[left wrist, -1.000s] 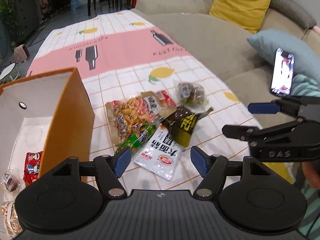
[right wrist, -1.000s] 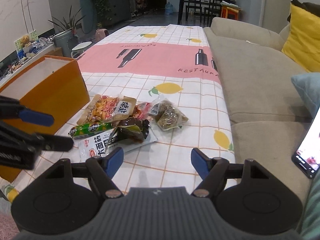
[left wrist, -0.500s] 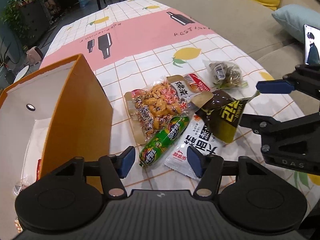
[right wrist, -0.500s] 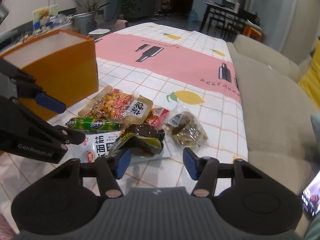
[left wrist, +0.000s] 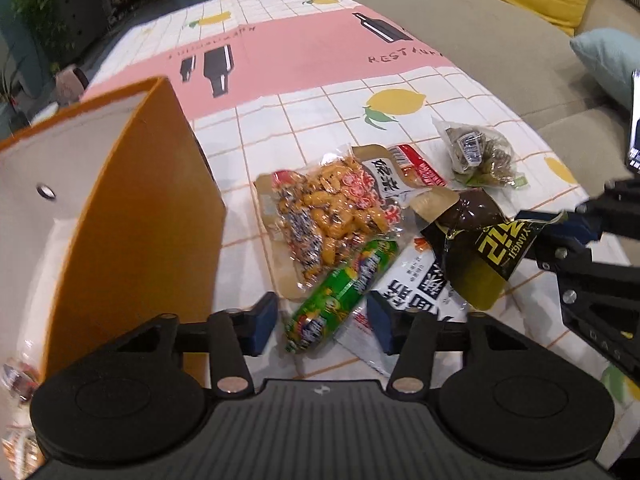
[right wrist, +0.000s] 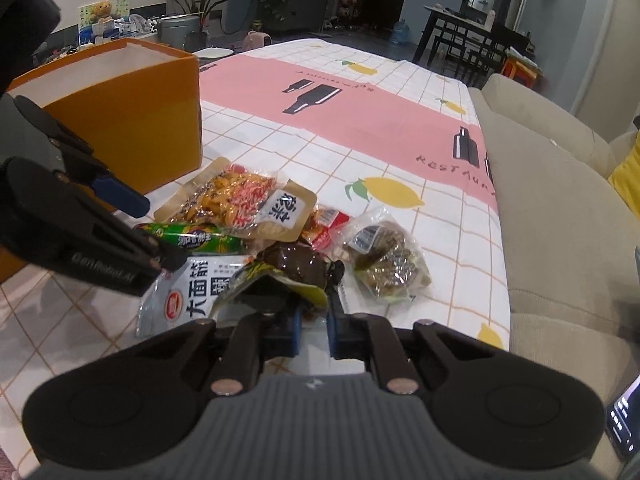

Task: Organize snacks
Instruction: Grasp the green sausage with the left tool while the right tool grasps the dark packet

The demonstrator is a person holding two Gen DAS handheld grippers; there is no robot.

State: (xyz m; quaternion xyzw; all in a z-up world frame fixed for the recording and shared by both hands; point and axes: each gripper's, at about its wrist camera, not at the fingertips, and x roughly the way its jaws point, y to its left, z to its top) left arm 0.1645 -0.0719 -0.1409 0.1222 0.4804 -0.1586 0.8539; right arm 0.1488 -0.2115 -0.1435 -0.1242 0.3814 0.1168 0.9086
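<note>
right jaws pinch the dark snack packet

the right gripper (right wrist: 312, 330) has its jaws narrowed onto the yellow-and-black edge of the dark snack packet (left wrist: 472, 240), which lies in the snack pile on the desk (left wrist: 304, 120). the left gripper (left wrist: 322, 322) hangs with jaws wide on either side of the green sausage (left wrist: 340, 292), not touching it. beside these lie the peanut bag (left wrist: 332, 212) and white packet (right wrist: 188, 296). the orange box (left wrist: 132, 216) stands left of the pile.
</note>
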